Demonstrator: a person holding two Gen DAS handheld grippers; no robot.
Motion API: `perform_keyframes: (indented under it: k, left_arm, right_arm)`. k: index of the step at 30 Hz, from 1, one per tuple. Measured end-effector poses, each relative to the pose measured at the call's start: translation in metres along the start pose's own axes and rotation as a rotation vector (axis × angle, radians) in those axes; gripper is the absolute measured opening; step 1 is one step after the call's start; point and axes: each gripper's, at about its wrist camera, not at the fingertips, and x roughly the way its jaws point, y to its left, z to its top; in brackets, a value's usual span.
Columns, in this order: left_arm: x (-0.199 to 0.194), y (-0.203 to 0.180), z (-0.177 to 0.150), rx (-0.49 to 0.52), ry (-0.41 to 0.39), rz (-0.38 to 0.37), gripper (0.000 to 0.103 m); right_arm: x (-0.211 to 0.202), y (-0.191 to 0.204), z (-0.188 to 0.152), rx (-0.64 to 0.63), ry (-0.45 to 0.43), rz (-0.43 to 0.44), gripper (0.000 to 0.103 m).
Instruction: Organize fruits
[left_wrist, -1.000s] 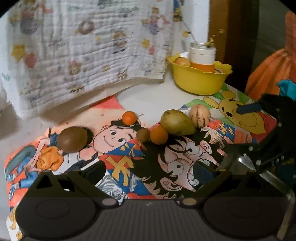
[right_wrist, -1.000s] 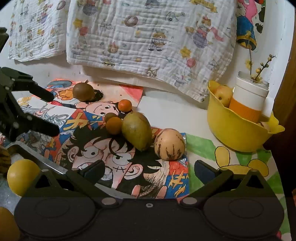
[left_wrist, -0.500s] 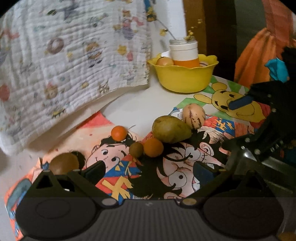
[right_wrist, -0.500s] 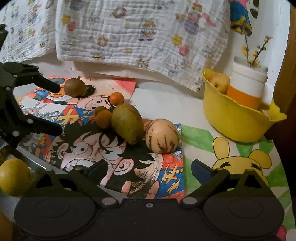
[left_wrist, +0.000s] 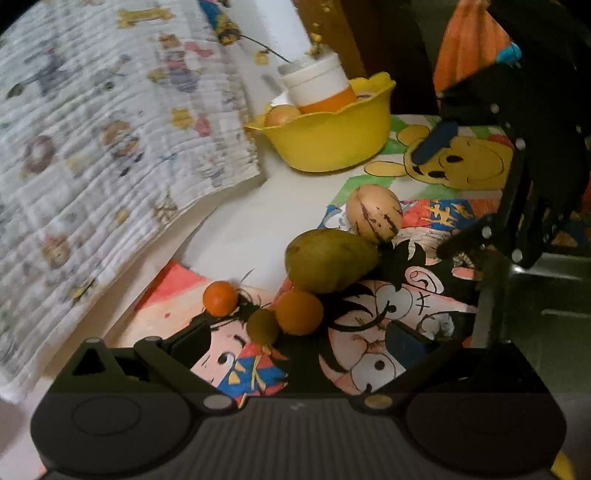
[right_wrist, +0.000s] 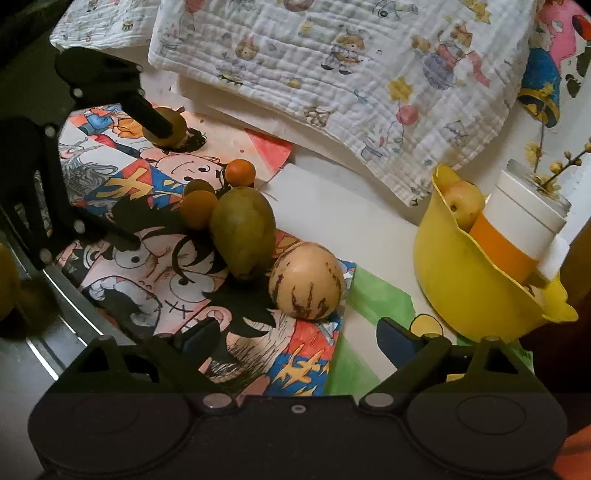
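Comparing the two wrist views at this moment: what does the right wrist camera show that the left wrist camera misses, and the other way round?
Only the right wrist view shows the brown kiwi-like fruit behind the left gripper, and a yellow fruit at the left edge, beside a metal rail. Only the left wrist view shows the orange cloth and the bear drawing. Both share the green mango, striped melon, small orange fruits, and the yellow bowl holding a cup and a fruit.

Mango (right_wrist: 242, 229) left of melon (right_wrist: 304, 282); bowl (right_wrist: 461, 291) right; cup (right_wrist: 517, 229) inside.
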Motion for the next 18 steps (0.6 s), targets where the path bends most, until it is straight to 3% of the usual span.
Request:
perform_keyframes:
  k: [5,12,18]
  left_arm:
    - [0.017,-0.005,0.003,0.067,0.01,0.0,0.096]
    - [0.019,-0.007,0.001,0.101,-0.034,-0.036,0.091]
    - [0.03,-0.01,0.002,0.181,-0.02,-0.014,0.083]
  right_arm:
    - [0.012,-0.001,0.001,-0.036,0.003,-0.011,0.088]
    - [0.022,-0.003,-0.006,-0.017,-0.013,-0.018,0.085]
    - [0.026,-0.002,0.0,-0.066,-0.017,-0.02,0.084]
